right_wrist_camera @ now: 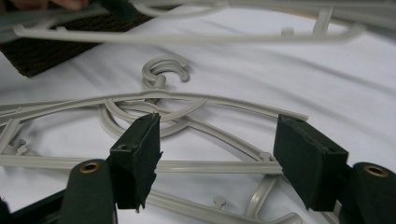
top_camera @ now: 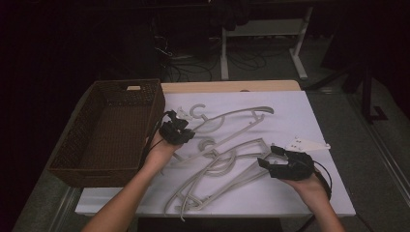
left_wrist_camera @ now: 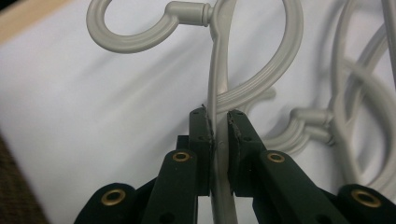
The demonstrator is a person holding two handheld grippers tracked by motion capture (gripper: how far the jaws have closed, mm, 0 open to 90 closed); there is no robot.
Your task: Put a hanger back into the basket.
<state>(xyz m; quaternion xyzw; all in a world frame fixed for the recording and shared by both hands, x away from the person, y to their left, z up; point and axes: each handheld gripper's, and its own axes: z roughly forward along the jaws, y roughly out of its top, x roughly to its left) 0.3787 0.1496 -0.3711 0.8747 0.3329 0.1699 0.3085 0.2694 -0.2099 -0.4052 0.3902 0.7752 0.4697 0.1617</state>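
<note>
The left tongs [left_wrist_camera: 218, 128] pinch a grey hanger [left_wrist_camera: 217, 70] near the basket [top_camera: 72, 145]. The right tongs [right_wrist_camera: 217, 154] are apart over more hangers [right_wrist_camera: 187, 100].

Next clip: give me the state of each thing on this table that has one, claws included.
Left claw: shut on a hanger's thin edge.
Held hanger: one end raised off the cloth.
Right claw: open, over the hanger pile, gripping nothing.
Hanger pile: tangled, lying flat.
Basket: upright, empty.
</note>
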